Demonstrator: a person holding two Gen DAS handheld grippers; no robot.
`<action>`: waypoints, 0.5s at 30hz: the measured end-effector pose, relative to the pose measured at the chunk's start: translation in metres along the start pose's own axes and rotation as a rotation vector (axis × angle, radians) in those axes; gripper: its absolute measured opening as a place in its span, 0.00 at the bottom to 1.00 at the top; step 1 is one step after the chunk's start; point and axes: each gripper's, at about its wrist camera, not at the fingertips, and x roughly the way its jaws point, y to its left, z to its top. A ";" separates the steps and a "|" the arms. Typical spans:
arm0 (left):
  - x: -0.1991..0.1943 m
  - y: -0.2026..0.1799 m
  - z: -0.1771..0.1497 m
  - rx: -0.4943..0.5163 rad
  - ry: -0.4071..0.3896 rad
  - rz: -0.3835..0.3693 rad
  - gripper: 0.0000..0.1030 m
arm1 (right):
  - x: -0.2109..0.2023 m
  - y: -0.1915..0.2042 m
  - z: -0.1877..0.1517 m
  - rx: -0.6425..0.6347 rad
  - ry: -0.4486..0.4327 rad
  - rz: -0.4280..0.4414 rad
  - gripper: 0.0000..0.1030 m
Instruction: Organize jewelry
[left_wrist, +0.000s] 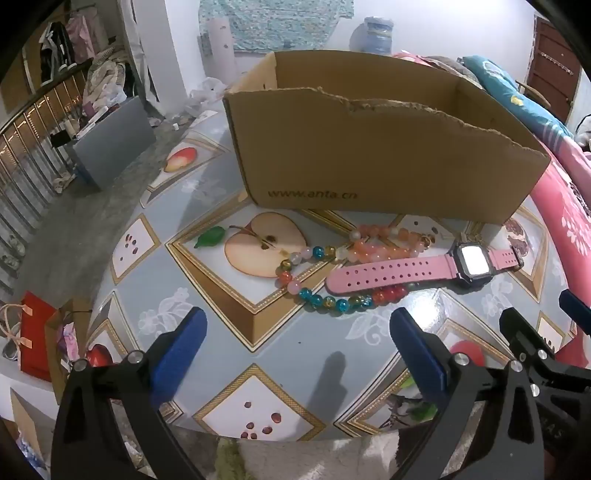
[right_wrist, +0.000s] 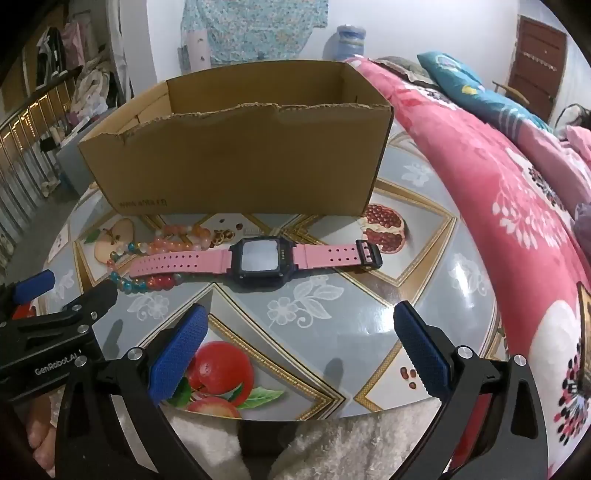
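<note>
A pink-strapped digital watch (left_wrist: 406, 267) lies flat on the table in front of an open cardboard box (left_wrist: 369, 155). It also shows in the right wrist view (right_wrist: 258, 260), with the box (right_wrist: 236, 162) behind it. A multicoloured bead bracelet (left_wrist: 314, 291) and an orange-pink bead bracelet (left_wrist: 384, 240) lie beside and partly under the watch strap; both show at the left in the right wrist view (right_wrist: 162, 240). My left gripper (left_wrist: 297, 343) is open and empty, just short of the beads. My right gripper (right_wrist: 301, 339) is open and empty, just short of the watch.
The round table (right_wrist: 332, 295) has a fruit-patterned cover. A bed with a pink floral quilt (right_wrist: 517, 206) runs along the right. A grey bin (left_wrist: 110, 147) and clutter stand on the floor at the left. Red gift bags (left_wrist: 33, 339) sit below the table's left edge.
</note>
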 end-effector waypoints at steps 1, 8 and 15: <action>0.000 0.000 0.000 0.002 -0.001 0.001 0.94 | 0.000 0.000 0.000 0.001 0.000 0.000 0.93; 0.000 -0.005 -0.001 -0.004 -0.004 0.016 0.94 | 0.002 -0.004 -0.001 0.007 -0.011 -0.002 0.93; 0.003 0.008 -0.003 -0.034 0.013 -0.004 0.94 | 0.005 -0.005 0.002 0.001 -0.013 -0.011 0.93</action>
